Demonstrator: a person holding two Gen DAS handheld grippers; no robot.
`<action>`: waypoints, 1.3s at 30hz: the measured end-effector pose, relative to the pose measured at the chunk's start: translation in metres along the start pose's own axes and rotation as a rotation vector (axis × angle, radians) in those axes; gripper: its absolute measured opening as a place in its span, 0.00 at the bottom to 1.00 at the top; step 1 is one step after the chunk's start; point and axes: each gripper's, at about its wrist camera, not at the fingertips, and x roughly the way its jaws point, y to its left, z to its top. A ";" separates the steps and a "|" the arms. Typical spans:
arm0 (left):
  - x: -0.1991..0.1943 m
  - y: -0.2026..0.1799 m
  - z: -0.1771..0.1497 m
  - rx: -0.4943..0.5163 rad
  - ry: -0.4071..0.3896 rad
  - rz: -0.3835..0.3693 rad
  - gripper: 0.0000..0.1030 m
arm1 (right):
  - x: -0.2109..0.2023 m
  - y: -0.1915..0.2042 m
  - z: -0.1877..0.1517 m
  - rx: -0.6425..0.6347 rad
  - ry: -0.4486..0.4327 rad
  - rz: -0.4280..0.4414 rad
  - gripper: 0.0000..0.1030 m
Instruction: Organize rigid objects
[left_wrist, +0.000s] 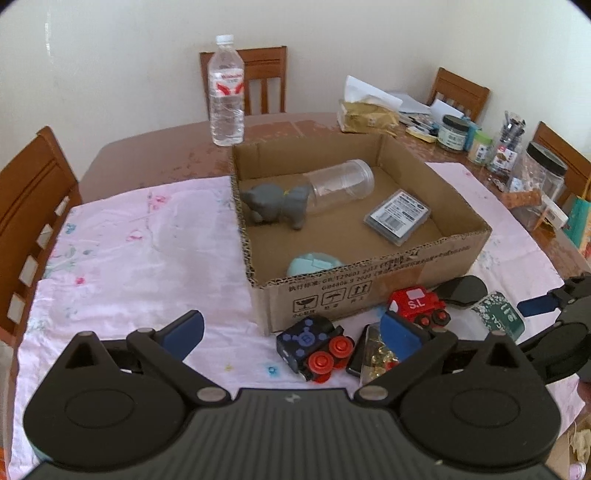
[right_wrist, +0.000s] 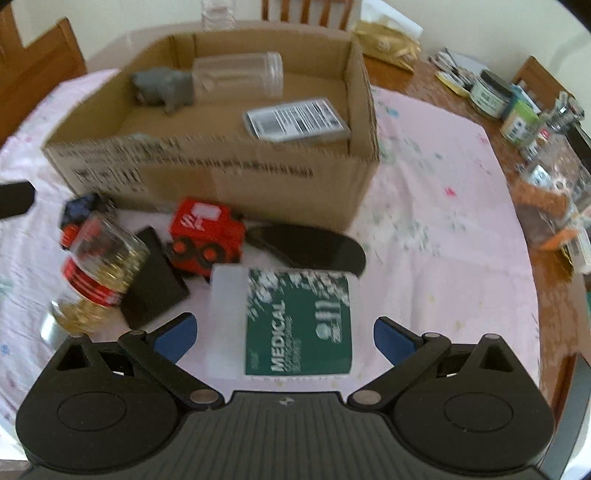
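Grippers both spread and empty, we are lining the right gripper (right_wrist: 284, 338) up on the green medical box (right_wrist: 297, 319), which is lying on the cloth near the table's front edge, just before the cardboard box (right_wrist: 221, 177), long axis pointing straight between the jaws, while the left gripper (left_wrist: 295, 332) is hovering farther off.
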 end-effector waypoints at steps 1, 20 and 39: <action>0.002 0.000 0.000 0.000 0.004 -0.004 0.98 | 0.002 -0.003 -0.002 0.005 0.006 -0.009 1.00; 0.052 -0.048 0.022 -0.066 0.140 0.131 0.98 | 0.018 -0.037 -0.012 -0.060 0.021 0.102 1.00; -0.003 -0.066 -0.043 -0.122 0.181 0.232 0.98 | 0.017 -0.047 -0.016 -0.235 0.012 0.184 1.00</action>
